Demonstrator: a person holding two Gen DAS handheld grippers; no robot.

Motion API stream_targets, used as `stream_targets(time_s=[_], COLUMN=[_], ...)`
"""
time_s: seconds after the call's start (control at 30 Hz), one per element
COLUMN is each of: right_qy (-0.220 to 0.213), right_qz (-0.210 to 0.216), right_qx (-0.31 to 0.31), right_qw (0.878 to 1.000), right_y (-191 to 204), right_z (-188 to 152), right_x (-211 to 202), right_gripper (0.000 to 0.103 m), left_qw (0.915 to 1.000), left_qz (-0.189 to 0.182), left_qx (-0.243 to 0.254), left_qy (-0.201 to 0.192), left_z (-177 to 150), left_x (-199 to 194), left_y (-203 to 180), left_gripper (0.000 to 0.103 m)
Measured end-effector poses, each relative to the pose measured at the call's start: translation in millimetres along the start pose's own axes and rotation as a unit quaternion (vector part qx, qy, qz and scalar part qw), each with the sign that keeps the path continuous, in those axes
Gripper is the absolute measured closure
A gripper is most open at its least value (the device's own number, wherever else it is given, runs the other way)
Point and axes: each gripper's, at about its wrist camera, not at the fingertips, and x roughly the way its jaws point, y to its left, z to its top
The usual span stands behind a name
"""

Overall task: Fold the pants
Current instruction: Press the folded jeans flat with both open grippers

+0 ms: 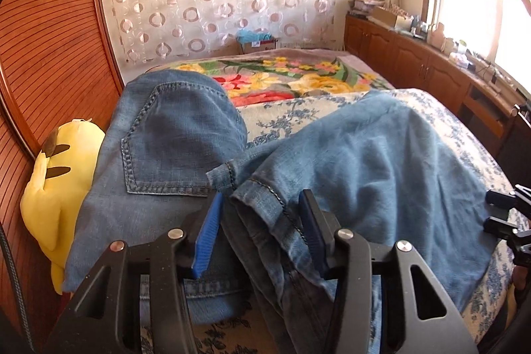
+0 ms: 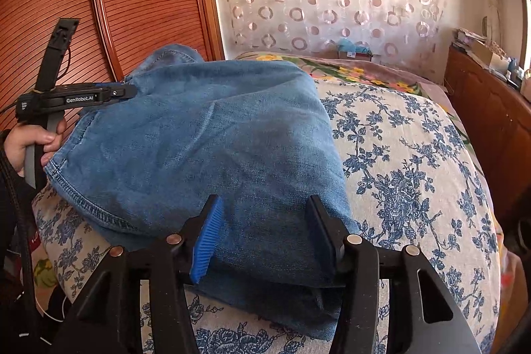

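Blue denim pants (image 1: 365,161) lie partly folded on the bed, the seat with a back pocket (image 1: 166,148) at the left and a leg laid across to the right. My left gripper (image 1: 262,214) is open, its fingers either side of the hemmed leg end (image 1: 262,198). In the right wrist view the folded denim (image 2: 205,148) covers the left of the bed. My right gripper (image 2: 265,221) is open, its fingers straddling the near folded edge. The left gripper also shows in the right wrist view (image 2: 127,92), at the pants' far left edge.
A blue-flowered bedcover (image 2: 415,181) lies under the pants, with a bright floral blanket (image 1: 285,78) beyond. A yellow plush toy (image 1: 56,184) lies against the wooden headboard (image 1: 46,55) at the left. Wooden cabinets (image 1: 428,68) run along the right under the window.
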Motion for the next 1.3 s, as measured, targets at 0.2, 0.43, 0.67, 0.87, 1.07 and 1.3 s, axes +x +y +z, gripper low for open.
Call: stream_targets(time_s=[0.2,0.43,0.67,0.87,1.07,1.3], right_qy=[0.002,0.002,0.002,0.003,0.001,-0.005], right_qz=[0.000,-0.001,-0.001,-0.001,0.002,-0.013], right_qx=[0.001,0.000,0.000,0.000,0.008,0.027], right_qw=[1.000,1.000,1.000,1.000,1.000,1.000], right_y=[0,1,1,2,-2,-20], right_z=[-5,-7,-8,-8,-7,-6], right_x=[2,2,2,1,-5,-19], right_gripper=[0.047,0.047,0.047,0.047,0.047,0.047], left_qw=[1.0000,0.9997,0.9995,0.9995,0.9992,0.9975], left_qz=[-0.008,0.009,0.018,0.015,0.004,-0.028], left_qx=[0.001,-0.010,-0.008,-0.006,0.001,0.005], left_qy=[0.001,-0.023,-0.023,-0.028,-0.040,-0.065], left_z=[0,13,20,20,23,26], left_x=[3,-10,-14,-25,-40,-58], left_y=[4,14,20,12,-2,-25], left_gripper=[0.080,0.085,0.085,0.084,0.071,0.035])
